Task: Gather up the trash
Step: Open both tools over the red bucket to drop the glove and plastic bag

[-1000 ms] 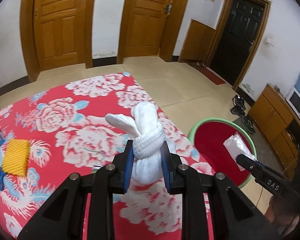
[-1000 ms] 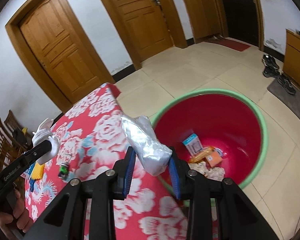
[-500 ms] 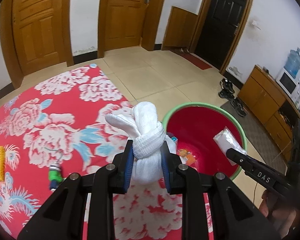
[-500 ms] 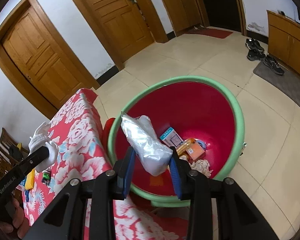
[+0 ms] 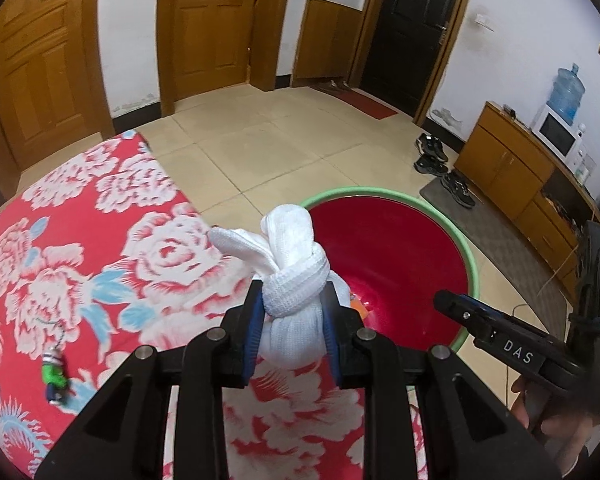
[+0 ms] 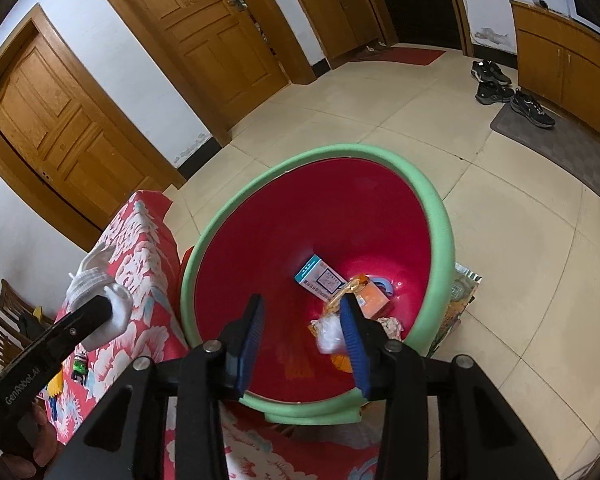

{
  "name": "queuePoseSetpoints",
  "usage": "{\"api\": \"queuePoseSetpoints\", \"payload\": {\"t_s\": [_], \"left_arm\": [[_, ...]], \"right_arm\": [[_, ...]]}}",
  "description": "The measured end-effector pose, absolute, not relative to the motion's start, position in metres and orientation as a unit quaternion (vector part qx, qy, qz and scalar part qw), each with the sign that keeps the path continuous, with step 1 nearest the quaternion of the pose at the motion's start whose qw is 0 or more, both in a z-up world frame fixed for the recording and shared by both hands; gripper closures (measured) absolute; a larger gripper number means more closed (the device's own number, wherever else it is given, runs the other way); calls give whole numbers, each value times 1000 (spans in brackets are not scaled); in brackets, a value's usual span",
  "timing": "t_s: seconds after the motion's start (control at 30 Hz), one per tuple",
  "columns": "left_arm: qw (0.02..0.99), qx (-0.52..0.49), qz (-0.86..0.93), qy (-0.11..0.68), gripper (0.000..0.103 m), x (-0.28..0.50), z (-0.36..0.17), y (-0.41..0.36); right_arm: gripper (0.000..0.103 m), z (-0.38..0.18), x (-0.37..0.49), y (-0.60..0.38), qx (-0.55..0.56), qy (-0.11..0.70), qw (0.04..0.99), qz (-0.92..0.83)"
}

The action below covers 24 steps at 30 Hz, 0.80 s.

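Observation:
My left gripper [image 5: 293, 322] is shut on a knotted white sock [image 5: 294, 276] and holds it above the table's edge, beside the red bin with a green rim [image 5: 384, 194]. My right gripper [image 6: 302, 326] is open and empty above the bin [image 6: 428, 204]. A clear plastic bag [image 6: 329, 330] lies blurred in the bin near my right finger, with a blue-white box [image 6: 320, 278] and an orange packet [image 6: 374, 300]. The sock also shows at left in the right wrist view [image 6: 100, 296].
The table has a red floral cloth [image 5: 80, 248] with a small green toy [image 5: 54, 374] on it. A foil bag [image 6: 462, 296] lies on the floor beside the bin. Shoes [image 5: 440, 164] and a wooden cabinet [image 5: 512, 168] stand at right.
My right gripper opened and let go of the plastic bag, which dropped into the bin. My left gripper moved right toward the bin, still holding the sock.

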<state>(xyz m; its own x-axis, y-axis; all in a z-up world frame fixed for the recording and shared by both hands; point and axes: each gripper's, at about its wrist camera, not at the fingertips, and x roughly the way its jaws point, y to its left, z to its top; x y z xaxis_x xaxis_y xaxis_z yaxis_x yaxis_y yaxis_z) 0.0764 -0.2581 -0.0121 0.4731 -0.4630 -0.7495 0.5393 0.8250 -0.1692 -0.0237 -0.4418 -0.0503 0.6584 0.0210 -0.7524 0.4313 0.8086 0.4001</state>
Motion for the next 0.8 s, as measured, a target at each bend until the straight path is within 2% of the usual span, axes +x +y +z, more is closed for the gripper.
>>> {"api": "queuePoseSetpoints", "payload": {"t_s": [0.17,0.3,0.8], "left_arm": [[850,49,-313,420,73,76,-13,-272],[849,53,-318,420,63,75,-14,-278],[857,28,-288,426,63,75,-6,-248]], "right_arm": [[56,-52,-26,-449,295,393,862,-124],[55,-52,-28,-452,300,391,861,-128],[39,-44,-31,-446,303,383,864,-123]]}}
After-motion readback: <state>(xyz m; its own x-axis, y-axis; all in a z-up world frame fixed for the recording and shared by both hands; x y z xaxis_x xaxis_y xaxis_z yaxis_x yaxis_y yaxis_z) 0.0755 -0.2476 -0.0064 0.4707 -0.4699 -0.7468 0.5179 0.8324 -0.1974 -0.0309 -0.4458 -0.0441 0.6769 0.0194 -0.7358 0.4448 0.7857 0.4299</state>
